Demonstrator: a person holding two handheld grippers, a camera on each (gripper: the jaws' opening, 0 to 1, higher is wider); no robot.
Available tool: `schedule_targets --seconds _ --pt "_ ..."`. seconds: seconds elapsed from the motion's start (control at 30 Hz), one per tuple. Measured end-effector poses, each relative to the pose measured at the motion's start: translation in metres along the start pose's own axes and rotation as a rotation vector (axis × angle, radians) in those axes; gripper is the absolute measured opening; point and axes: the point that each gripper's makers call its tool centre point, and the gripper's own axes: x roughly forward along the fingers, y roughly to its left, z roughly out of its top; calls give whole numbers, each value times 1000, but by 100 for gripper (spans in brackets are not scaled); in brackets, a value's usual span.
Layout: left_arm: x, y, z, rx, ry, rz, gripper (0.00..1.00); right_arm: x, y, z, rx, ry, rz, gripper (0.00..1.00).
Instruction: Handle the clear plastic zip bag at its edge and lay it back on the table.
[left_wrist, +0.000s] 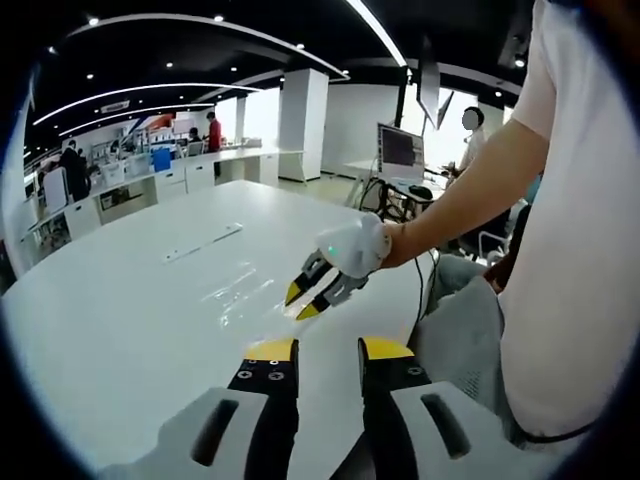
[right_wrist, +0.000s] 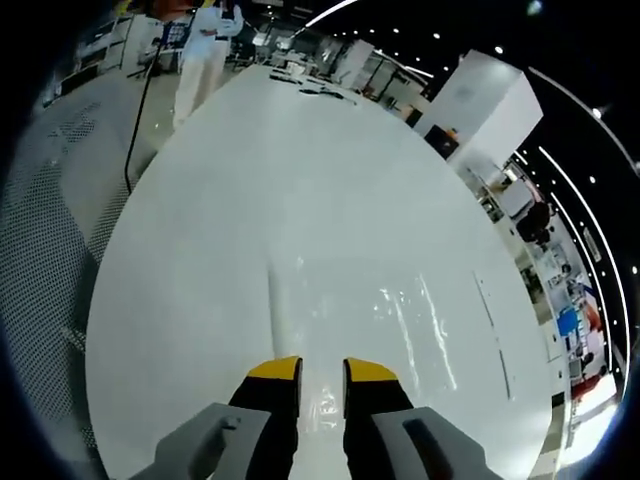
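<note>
White table (left_wrist: 120, 300) is taking up most of the near scene, with a flat white strip (left_wrist: 203, 243) lying on it toward the far side. A monitor (left_wrist: 400, 150) is glowing at a desk far right, cables hanging below it. A person in red (left_wrist: 214, 131) is standing at the far benches (left_wrist: 230, 160). A white pillar (left_wrist: 302, 122) is standing behind. Ceiling light strips (left_wrist: 150, 95) are curving overhead.
</note>
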Motion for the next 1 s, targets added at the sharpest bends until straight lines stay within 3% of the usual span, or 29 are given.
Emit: schedule_targets --seconds 0.13,0.3,0.63,0.83,0.93,1.0 --pt "0 0 -4 -3 0 1 21 -4 0 -2 13 1 -8 14" --pt "1 3 -14 -10 -6 12 25 -15 3 -1 88 -25 -24 16" --pt "-1 5 -41 -37 -2 45 31 -49 15 -4 302 -120 -50 28" --pt "-2 10 -56 -45 -2 69 35 -66 22 -5 379 -155 -73 33" --pt "-1 11 -61 -54 -6 88 38 -77 25 -3 483 -199 -89 38" --pt "-1 13 -68 -58 -3 104 39 -83 30 -4 509 -207 -95 41"
